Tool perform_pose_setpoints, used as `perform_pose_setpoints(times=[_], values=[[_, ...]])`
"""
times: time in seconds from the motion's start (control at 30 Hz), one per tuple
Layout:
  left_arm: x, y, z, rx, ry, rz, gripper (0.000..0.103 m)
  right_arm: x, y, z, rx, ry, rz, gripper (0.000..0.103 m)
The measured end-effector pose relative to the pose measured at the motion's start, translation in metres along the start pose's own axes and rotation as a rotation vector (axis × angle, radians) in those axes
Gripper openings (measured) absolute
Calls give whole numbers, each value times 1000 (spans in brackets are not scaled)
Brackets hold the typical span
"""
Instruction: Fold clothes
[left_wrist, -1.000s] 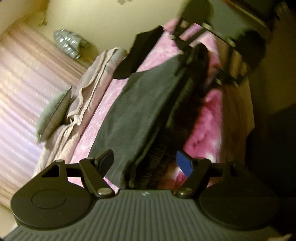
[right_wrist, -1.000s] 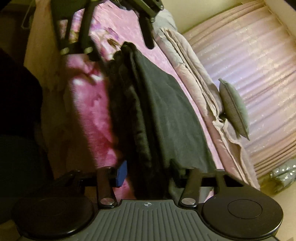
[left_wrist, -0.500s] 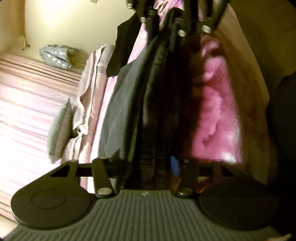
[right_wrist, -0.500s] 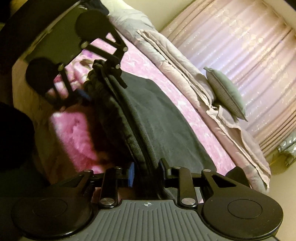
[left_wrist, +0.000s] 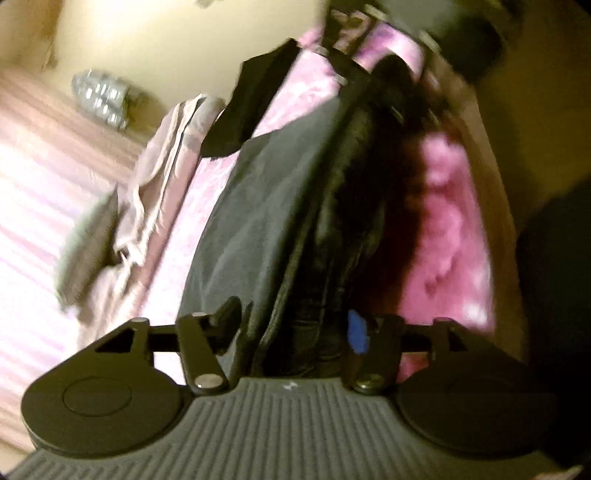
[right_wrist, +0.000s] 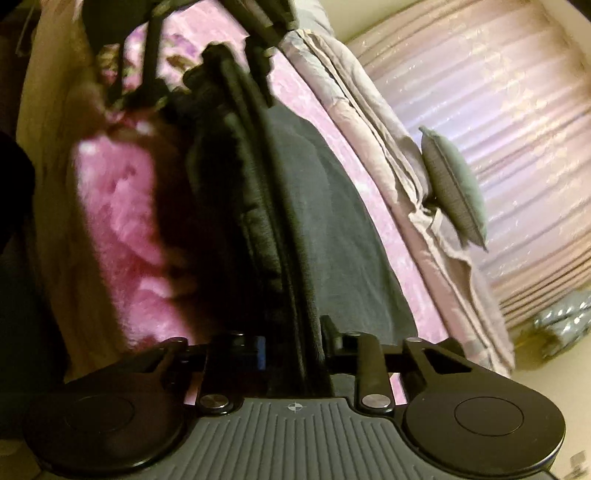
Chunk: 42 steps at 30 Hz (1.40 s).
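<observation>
A bed wore a pink floral cover, with a pale rumpled blanket along its far edge. A grey cushion leaned beside pleated pink curtains. Something crinkled and silver sat by the cream wall.

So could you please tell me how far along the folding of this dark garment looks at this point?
Roughly midway. Done: the dark grey garment already lies doubled lengthwise on the pink bedspread, layered edges stacked along one side. In hand: the left gripper and right gripper each have fabric between their fingers at opposite ends. Left: probably bringing the ends together; a black garment waits beyond.
</observation>
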<state>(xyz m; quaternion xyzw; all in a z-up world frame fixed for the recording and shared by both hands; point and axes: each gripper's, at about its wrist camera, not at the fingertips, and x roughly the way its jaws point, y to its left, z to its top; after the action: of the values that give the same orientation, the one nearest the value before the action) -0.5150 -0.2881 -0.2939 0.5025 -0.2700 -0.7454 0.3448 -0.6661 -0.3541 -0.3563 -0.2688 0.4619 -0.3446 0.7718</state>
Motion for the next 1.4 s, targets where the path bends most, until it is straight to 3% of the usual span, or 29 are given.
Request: perform_pose_setpoints(times=[0.07, 0.13, 0.23, 0.3, 0.4, 0.6, 0.73, 1.1, 1.4], values=[[10, -8, -1, 76, 30, 18, 60, -1, -12, 5, 29, 14, 23, 22], [20, -1, 3, 89, 60, 8, 61, -1, -24, 14, 44, 43, 54, 21], [24, 22, 9, 46, 95, -66, 48, -4, -40, 28, 51, 83, 96, 21], [15, 47, 14, 22, 112, -115, 38, -10, -56, 41, 60, 114, 134, 21], [-2, 88, 22, -20, 134, -198, 32, -26, -77, 60, 77, 154, 190, 20], [-50, 157, 43, 13, 138, -360, 30, -80, -121, 101, 114, 224, 287, 19], [-78, 186, 54, 56, 112, -399, 30, -115, -143, 127, 128, 262, 312, 19], [-112, 234, 75, 211, -39, -326, 30, -169, -173, 168, 188, 327, 160, 19], [-79, 264, 126, 305, -170, -294, 30, -179, -220, 143, 232, 394, 22, 19]])
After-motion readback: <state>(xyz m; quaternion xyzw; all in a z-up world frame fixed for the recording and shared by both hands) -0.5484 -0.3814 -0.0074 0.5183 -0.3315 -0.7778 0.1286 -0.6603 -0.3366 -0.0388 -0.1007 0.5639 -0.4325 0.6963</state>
